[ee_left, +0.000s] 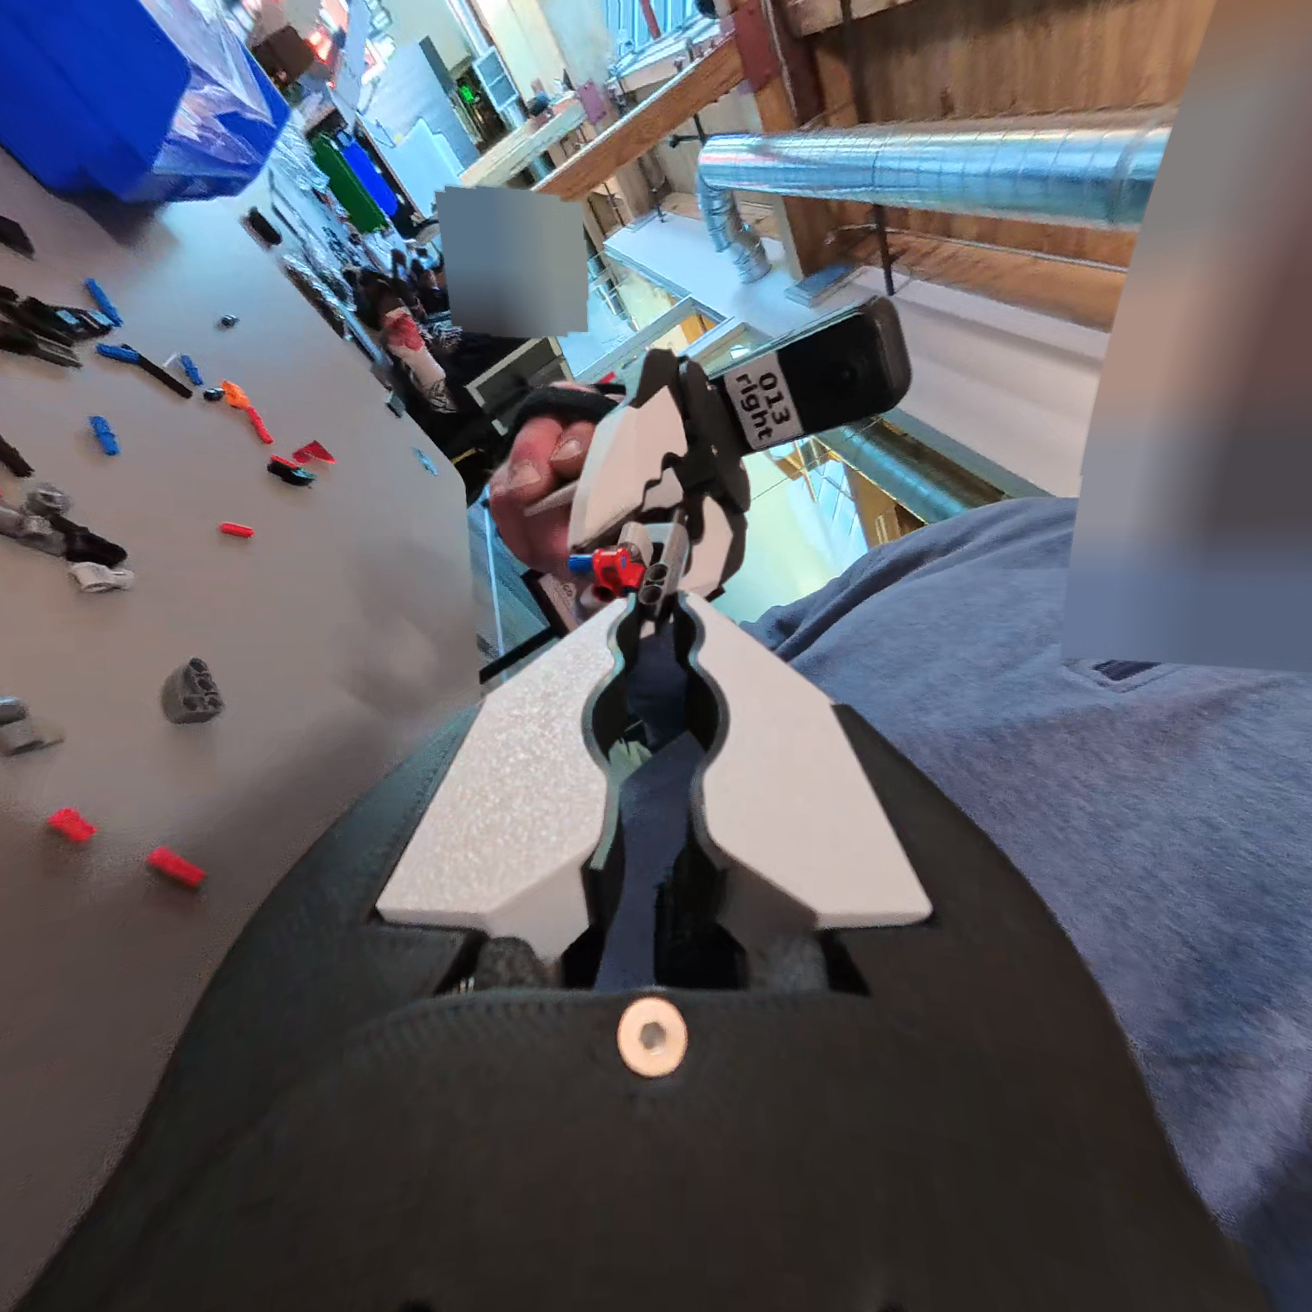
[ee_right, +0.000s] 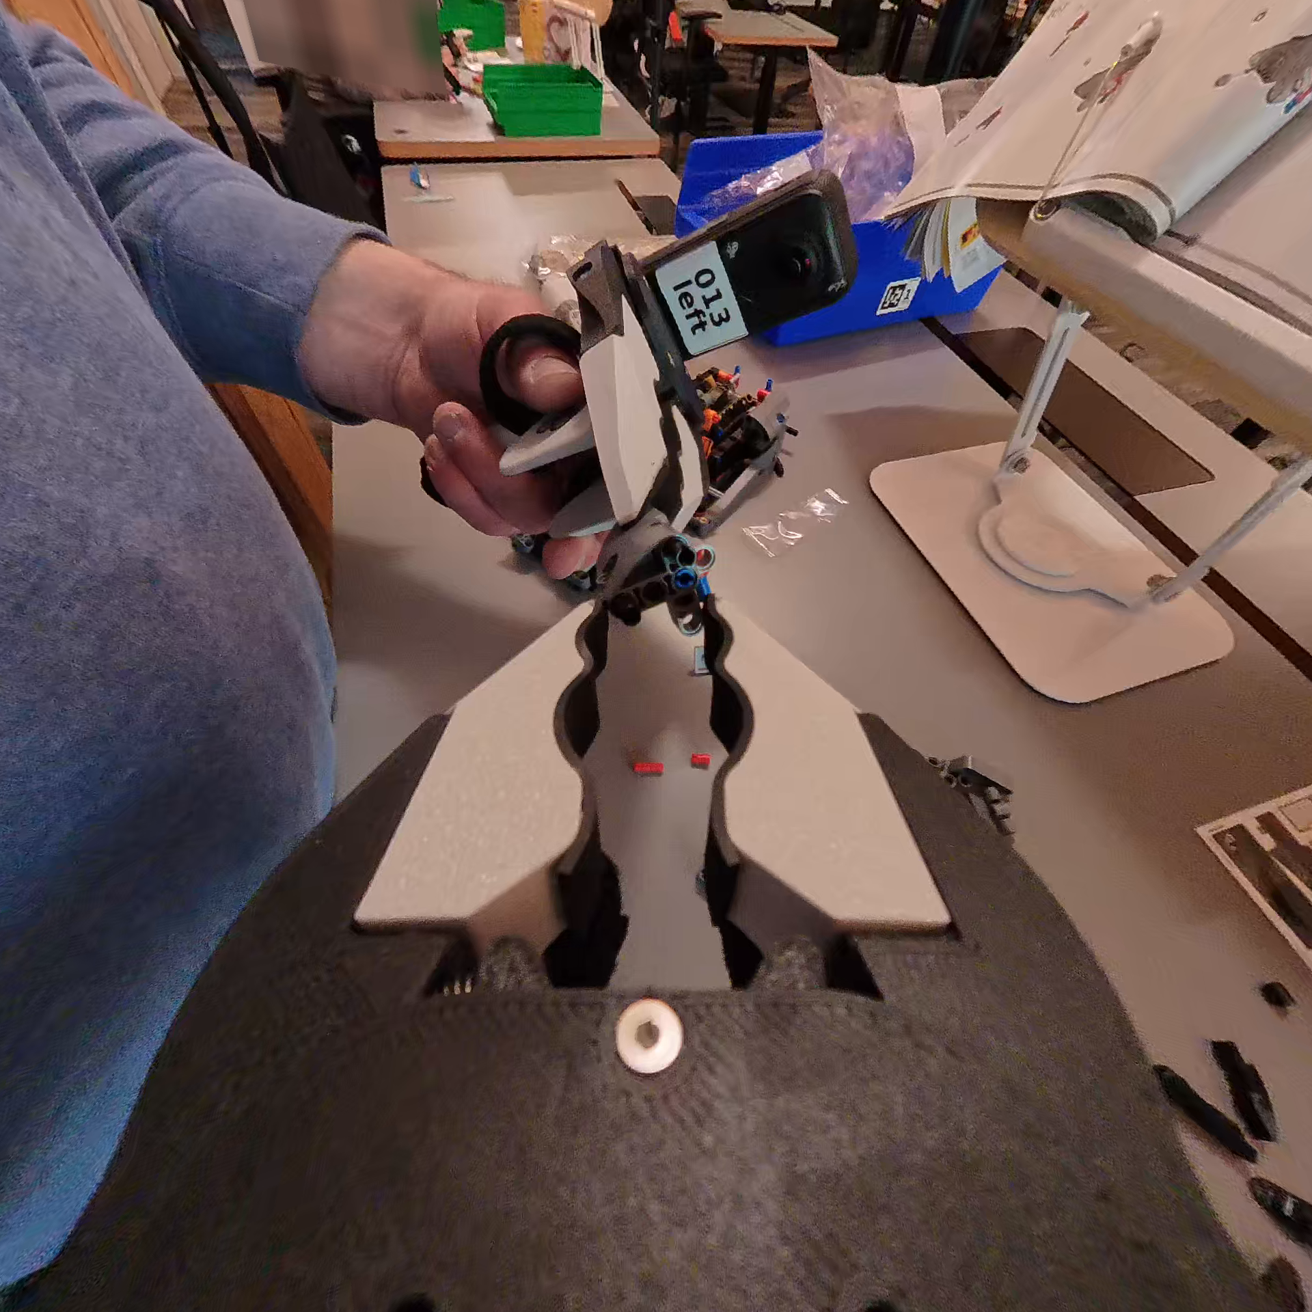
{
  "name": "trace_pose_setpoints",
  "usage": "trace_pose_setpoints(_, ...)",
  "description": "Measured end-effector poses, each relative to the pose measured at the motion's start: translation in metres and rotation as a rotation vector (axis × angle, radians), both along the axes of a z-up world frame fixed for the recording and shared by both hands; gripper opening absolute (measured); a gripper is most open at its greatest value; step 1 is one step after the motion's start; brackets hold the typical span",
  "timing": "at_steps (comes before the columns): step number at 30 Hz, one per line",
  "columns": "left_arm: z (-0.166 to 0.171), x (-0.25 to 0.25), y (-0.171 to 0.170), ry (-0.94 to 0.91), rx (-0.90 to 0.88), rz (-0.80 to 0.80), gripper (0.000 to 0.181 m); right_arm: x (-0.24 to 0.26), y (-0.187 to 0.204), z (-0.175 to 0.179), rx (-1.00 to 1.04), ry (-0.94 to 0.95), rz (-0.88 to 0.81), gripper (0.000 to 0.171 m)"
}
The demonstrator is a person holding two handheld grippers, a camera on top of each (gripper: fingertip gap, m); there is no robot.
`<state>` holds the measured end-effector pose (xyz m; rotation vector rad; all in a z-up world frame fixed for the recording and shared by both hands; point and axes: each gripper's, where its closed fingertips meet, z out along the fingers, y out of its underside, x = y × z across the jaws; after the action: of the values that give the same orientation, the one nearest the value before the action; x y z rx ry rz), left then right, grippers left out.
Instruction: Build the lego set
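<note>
Workshop, pale bench (ee_right: 887,440) strewn with loose Lego pieces. Both tools raised over it, tip to tip. Left tool (ee_left: 657,607) clamps grey beam (ee_left: 654,576); right tool (ee_right: 657,610) grips black-grey sub-assembly (ee_right: 657,575). Beam's long axis points at right tool.

Each white plastic claw has wavy black inner edges on a dark grey textured body: the left claw (ee_left: 657,610) and the right claw (ee_right: 657,614). Between them is a small plastic brick assembly (ee_right: 664,575) in dark grey and black, with blue pins and a red connector. The pale grey worktop (ee_right: 852,710) carries scattered small red bricks (ee_left: 176,867), blue ones and black ones. A bright blue plastic bin (ee_right: 880,284) stands behind. The person's fleece sleeve (ee_right: 177,284) is blue-grey.
</note>
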<state>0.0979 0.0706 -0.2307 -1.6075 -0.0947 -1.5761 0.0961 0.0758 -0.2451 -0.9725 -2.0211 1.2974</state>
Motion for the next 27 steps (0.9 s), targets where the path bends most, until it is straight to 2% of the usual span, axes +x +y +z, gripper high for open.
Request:
trace_pose_setpoints(1,0.0,-0.001,-0.001,-0.004,-0.002,0.0,0.007,0.0,-0.001,-0.001,-0.013,-0.01,0.001,0.024)
trace_pose_setpoints(6,-0.006,-0.004,-0.003,-0.005,-0.029,0.025,0.008,-0.003,-0.005,-0.008,-0.109,-0.047,-0.035,0.023)
trace_pose_setpoints(9,-0.013,-0.008,-0.002,0.082,-0.046,0.092,0.011,0.0,-0.005,-0.013,-0.173,-0.069,-0.082,0.02)
trace_pose_setpoints(12,-0.017,-0.016,-0.002,0.174,-0.044,0.173,0.023,0.005,-0.006,-0.021,-0.263,-0.107,-0.144,0.012)
trace_pose_setpoints(17,-0.035,-0.013,-0.007,0.607,0.025,0.241,0.033,0.016,-0.002,-0.032,-0.459,-0.164,-0.248,0.005)
trace_pose_setpoints(20,-0.057,-0.006,-0.004,0.829,0.036,0.215,0.033,0.015,-0.001,-0.054,-0.429,-0.229,-0.302,0.005)
trace_pose_setpoints(22,-0.071,-0.005,-0.003,0.889,0.014,0.217,0.034,0.012,-0.002,-0.066,-0.443,-0.251,-0.321,0.005)
trace_pose_setpoints(27,-0.075,-0.008,0.0,1.243,0.183,0.266,0.043,0.006,-0.005,-0.066,-0.541,-0.279,-0.341,0.004)
